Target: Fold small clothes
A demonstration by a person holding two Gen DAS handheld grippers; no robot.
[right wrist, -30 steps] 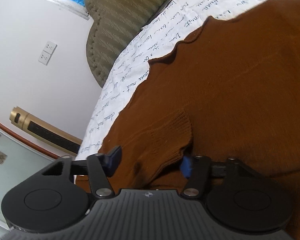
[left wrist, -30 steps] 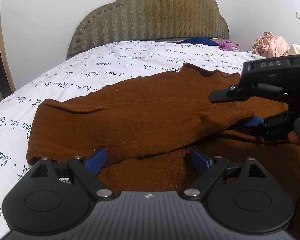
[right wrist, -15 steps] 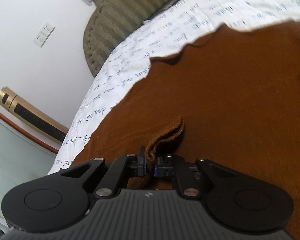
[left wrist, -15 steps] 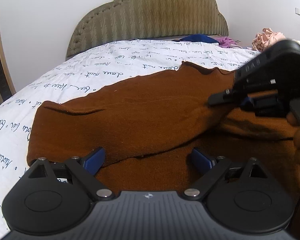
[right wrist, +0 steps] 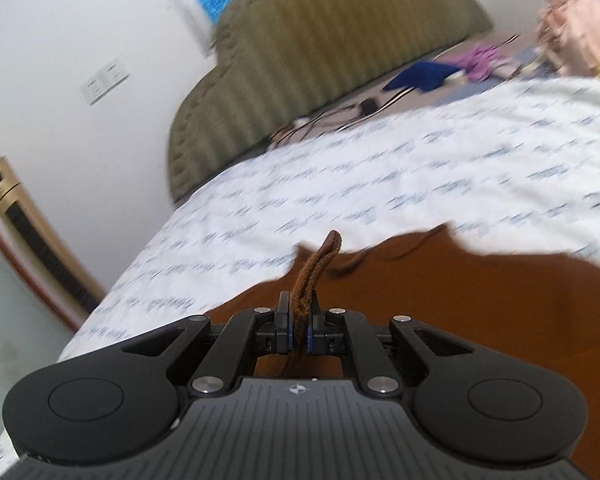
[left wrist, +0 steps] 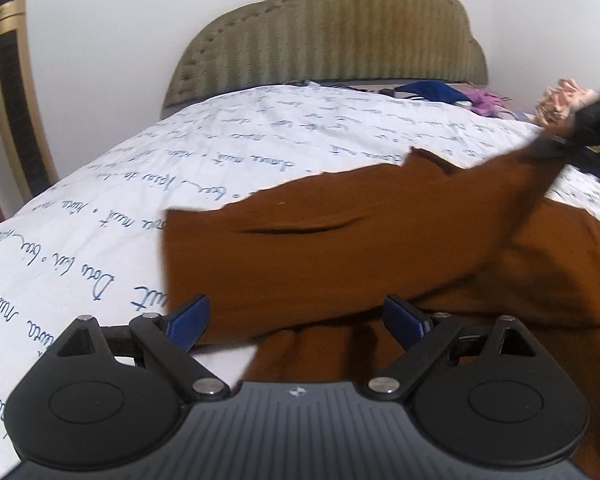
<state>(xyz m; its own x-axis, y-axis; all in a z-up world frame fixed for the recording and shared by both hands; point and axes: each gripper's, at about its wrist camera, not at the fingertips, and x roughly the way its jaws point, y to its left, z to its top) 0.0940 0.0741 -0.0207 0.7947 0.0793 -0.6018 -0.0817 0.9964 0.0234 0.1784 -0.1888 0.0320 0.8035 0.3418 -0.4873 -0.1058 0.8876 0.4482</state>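
A brown knit garment [left wrist: 340,248] lies on the white bedsheet with blue script [left wrist: 180,168]. My left gripper [left wrist: 298,320] is open, low over the garment's near edge, its blue pads either side of the cloth. My right gripper [right wrist: 299,326] is shut on the garment's cuff [right wrist: 320,264], which sticks up between the pads. In the left wrist view the right gripper [left wrist: 580,128] is at the far right, lifting a sleeve taut up and away from the body of the garment. The rest of the garment [right wrist: 460,292] lies below in the right wrist view.
A padded olive headboard [left wrist: 340,40] stands at the back. Blue [left wrist: 428,90], purple [left wrist: 486,100] and pink [left wrist: 560,100] clothes lie near it at the right. A gold tower fan [left wrist: 16,88] stands at the bed's left. Cables [right wrist: 340,116] lie by the headboard.
My right gripper closed on the cuff and has lifted it up and to the right, pulling the sleeve taut. The left gripper stayed open and shifted left along the near edge.
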